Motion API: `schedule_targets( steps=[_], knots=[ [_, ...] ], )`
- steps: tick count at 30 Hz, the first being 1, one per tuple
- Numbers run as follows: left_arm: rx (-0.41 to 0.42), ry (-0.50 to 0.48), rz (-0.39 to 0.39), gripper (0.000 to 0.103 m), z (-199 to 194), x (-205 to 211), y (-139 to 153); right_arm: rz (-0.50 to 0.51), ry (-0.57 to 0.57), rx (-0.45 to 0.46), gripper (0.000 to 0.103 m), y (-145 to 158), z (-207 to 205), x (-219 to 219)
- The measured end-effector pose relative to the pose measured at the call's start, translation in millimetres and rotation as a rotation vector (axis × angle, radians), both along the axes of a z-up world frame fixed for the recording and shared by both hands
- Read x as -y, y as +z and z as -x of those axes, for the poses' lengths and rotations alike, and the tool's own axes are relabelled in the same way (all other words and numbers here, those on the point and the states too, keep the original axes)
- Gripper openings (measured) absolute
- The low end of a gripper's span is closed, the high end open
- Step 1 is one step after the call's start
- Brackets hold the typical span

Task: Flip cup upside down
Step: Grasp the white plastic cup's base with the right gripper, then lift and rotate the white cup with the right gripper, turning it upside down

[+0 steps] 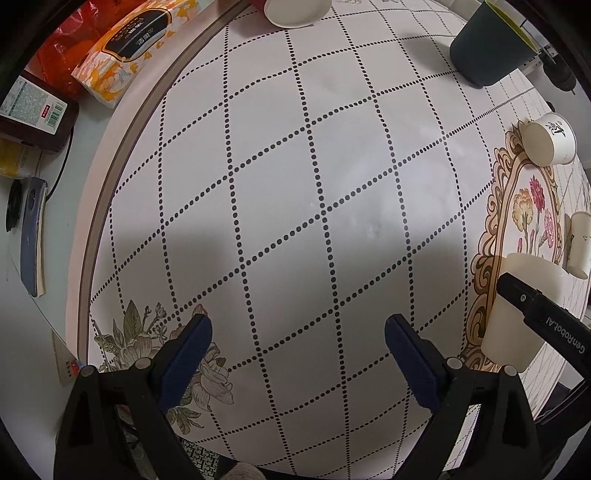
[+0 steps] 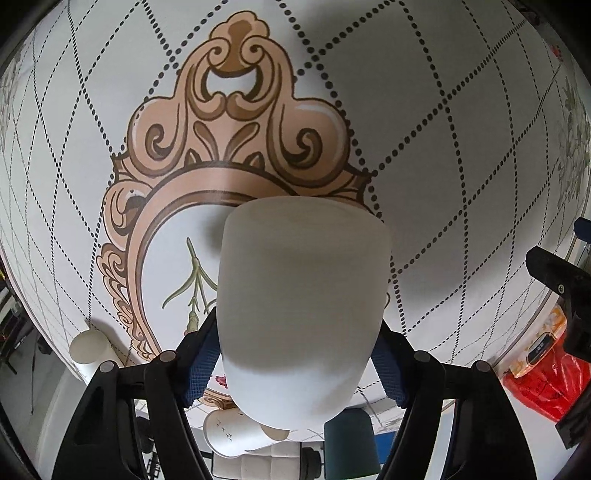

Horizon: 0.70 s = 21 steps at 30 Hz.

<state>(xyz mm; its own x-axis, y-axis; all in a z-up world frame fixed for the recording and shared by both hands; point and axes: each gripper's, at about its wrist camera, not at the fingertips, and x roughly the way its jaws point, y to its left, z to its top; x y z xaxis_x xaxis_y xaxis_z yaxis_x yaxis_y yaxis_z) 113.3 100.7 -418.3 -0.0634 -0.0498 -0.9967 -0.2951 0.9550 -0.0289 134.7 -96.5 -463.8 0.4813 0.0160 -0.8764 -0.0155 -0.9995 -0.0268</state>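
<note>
A plain white cup [image 2: 301,310] fills the middle of the right wrist view, held between the blue pads of my right gripper [image 2: 295,354], which is shut on its sides. The cup hangs over the ornate brown frame printed on the tablecloth [image 2: 236,122]. The same cup [image 1: 517,314] shows at the right edge of the left wrist view with a black finger [image 1: 532,302] of the right gripper across it. My left gripper [image 1: 297,332] is open and empty above the dotted-grid cloth.
In the left wrist view, a dark teal cup [image 1: 491,48], a white paper cup with black writing [image 1: 550,138], another paper cup [image 1: 581,243] and a white bowl [image 1: 295,13] stand on the round table [image 1: 295,177]. A tissue pack [image 1: 129,48] and boxes lie left.
</note>
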Motion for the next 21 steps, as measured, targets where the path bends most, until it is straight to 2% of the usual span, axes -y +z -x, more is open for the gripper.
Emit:
schedule_targets(
  steps=[9, 12, 17, 21],
  knots=[
    [-0.001, -0.015, -0.007, 0.096, -13, 7, 3, -0.034, -0.103, -0.001, 0.075, -5, 10, -14],
    [0.001, -0.025, -0.014, 0.096, -15, 10, 5, -0.040, -0.170, 0.003, 0.075, -5, 11, -20],
    [0.005, -0.048, -0.021, 0.096, -21, 19, 9, -0.050, -0.348, -0.008, 0.075, -2, 4, -36],
    [0.007, -0.065, -0.025, 0.096, -23, 23, 11, -0.060, -0.575, -0.026, 0.075, 1, -3, -54]
  ],
)
